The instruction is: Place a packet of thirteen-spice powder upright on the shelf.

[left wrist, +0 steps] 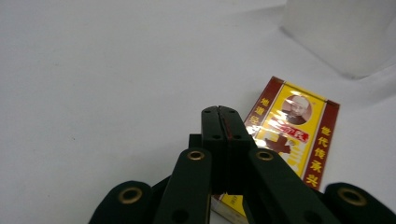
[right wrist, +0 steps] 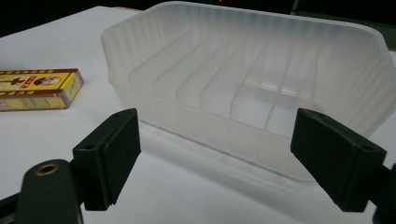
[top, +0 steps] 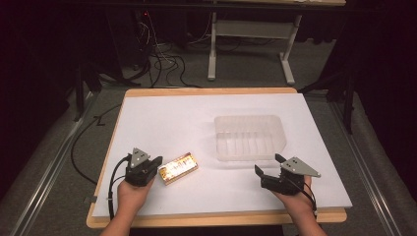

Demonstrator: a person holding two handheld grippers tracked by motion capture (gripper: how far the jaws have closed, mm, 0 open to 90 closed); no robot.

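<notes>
Judging progress: barely begun, I'd say; nothing is packed yet.
Desk: white sheet carrying both things.
Clear tray: empty, on the far right part of the desk, just ahead of my right gripper.
Yellow box: lying flat just beside my left gripper, well apart from the tray.
Left gripper: jaws pressed together on nothing, tips over the box's near edge.
Right gripper: jaws spread wide, facing the tray's near wall.
Left to do: grasp the box, likely carry it into the tray.
</notes>
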